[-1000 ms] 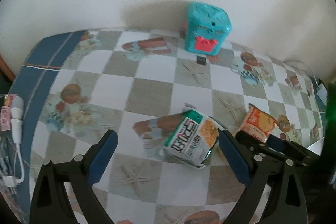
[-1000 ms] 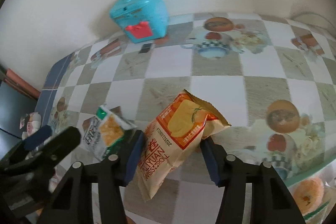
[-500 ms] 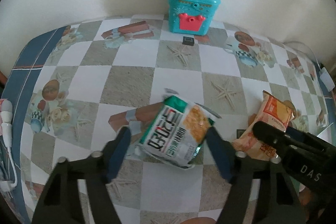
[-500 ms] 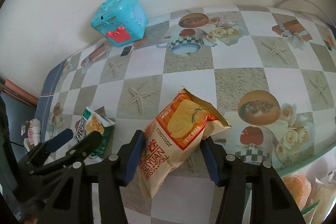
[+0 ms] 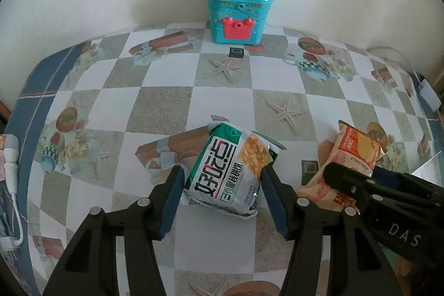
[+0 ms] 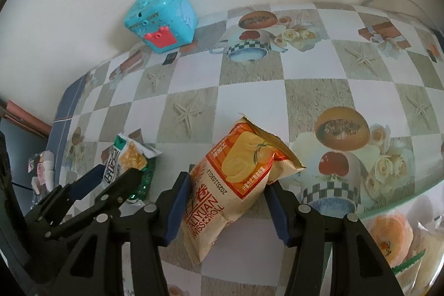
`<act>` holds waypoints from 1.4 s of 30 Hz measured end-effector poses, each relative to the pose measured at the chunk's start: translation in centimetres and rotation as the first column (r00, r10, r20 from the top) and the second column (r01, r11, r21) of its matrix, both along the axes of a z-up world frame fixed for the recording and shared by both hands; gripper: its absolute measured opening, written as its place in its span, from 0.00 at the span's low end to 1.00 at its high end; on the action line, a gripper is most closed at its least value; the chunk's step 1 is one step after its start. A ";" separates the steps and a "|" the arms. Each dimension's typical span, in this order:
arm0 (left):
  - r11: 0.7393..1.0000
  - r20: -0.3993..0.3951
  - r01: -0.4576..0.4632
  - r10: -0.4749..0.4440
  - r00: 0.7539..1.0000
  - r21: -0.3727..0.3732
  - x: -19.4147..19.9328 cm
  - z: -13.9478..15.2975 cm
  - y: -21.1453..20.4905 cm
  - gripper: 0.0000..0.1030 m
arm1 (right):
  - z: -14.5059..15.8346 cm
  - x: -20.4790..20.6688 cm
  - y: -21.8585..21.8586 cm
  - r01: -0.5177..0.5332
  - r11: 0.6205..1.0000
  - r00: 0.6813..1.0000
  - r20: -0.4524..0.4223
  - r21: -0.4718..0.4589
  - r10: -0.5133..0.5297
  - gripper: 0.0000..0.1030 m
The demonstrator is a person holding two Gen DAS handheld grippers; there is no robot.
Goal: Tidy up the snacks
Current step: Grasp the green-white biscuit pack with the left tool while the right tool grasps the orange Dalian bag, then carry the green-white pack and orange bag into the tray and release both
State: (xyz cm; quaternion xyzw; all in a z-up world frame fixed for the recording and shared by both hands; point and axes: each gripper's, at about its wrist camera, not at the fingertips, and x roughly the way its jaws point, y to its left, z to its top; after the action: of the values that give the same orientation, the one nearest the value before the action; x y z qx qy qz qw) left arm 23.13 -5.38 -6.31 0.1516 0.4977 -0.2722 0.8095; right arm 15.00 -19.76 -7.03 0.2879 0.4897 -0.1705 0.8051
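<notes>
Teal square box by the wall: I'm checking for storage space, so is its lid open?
No, the teal square box sits closed, its lid down above the pink crown-shaped clasp.

Both wrist cams looked steeply down, close over the checkered tablecloth [image 5: 166, 107], facing the far wall. Left cam sat left of the right cam. Shared: turquoise box [image 5: 240, 10] [image 6: 161, 17], green-white packet [image 5: 230, 171] [image 6: 126, 161], orange packet [image 5: 352, 154] [image 6: 236, 179].

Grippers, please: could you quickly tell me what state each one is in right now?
Left gripper: jaws closing around the green snack packet, pads at its sides.
Right gripper: closed on the orange Swiss roll packet.
</notes>
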 end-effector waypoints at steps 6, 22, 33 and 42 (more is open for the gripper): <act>1.000 -0.006 -0.014 0.014 1.000 0.019 0.0 -0.9 -0.4 0.58 | 0.1 -0.3 -0.2 0.004 1.000 1.000 0.000 0.009 -0.004 0.55; 0.989 -0.051 -0.146 0.144 0.988 -0.036 0.0 -1.8 1.9 0.54 | 0.2 -0.6 0.4 -0.021 1.000 1.000 0.007 0.005 0.021 0.53; 0.916 -0.175 -0.390 0.370 0.912 -0.095 -3.8 0.1 8.1 0.53 | 2.1 -3.5 3.5 -0.027 0.998 0.999 0.034 0.053 0.026 0.46; 0.851 -0.240 -0.522 0.498 0.834 -0.048 -8.5 1.4 11.6 0.53 | 4.5 -8.3 6.5 0.021 0.999 0.998 0.062 0.050 -0.024 0.45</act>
State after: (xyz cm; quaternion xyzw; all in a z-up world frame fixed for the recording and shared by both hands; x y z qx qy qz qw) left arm 14.62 6.20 -4.88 -0.0631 0.5897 -0.0887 0.8003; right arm 6.75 -13.29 -2.54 0.3181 0.4650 -0.1582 0.8109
